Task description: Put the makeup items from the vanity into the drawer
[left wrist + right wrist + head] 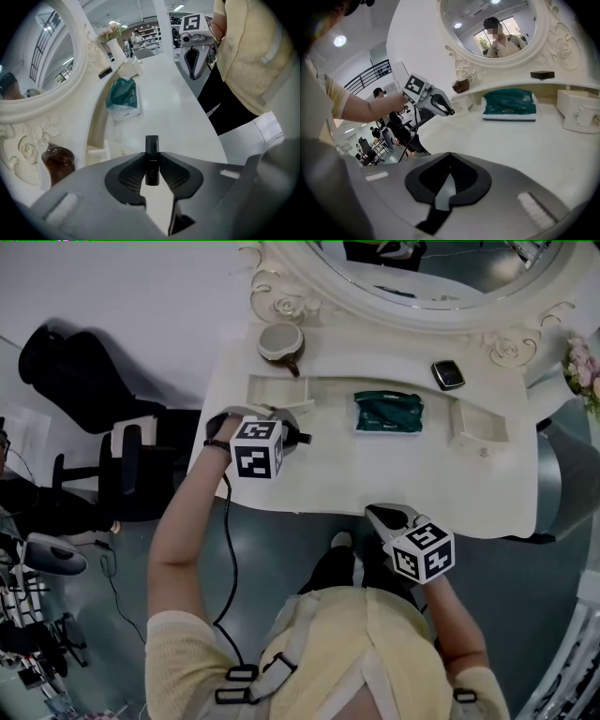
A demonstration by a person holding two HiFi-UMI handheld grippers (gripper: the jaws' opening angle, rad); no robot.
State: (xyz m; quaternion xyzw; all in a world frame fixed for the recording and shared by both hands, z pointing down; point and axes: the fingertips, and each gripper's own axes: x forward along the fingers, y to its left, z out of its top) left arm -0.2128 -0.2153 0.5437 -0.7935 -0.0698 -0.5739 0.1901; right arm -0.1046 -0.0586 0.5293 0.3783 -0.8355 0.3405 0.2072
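My left gripper (pixel 294 436) hovers over the left side of the white vanity top (pixel 375 479), shut on a slim black makeup tube (pixel 151 143) that pokes out past the pads. The right gripper view shows the same tube (pixel 450 112) at that gripper's tip. A small open drawer (pixel 277 390) lies just behind it. A green pack (pixel 388 412) rests mid-table, a black compact (pixel 448 374) sits on the shelf, and a brown jar (pixel 280 341) stands back left. My right gripper (pixel 380 517) is at the front edge, shut and empty.
A second small drawer (pixel 478 423) stands open at the right. The oval mirror (pixel 422 273) with carved frame rises behind the shelf. Pink flowers (pixel 583 367) stand at the far right. A black office chair (pixel 122 460) is on the floor to the left.
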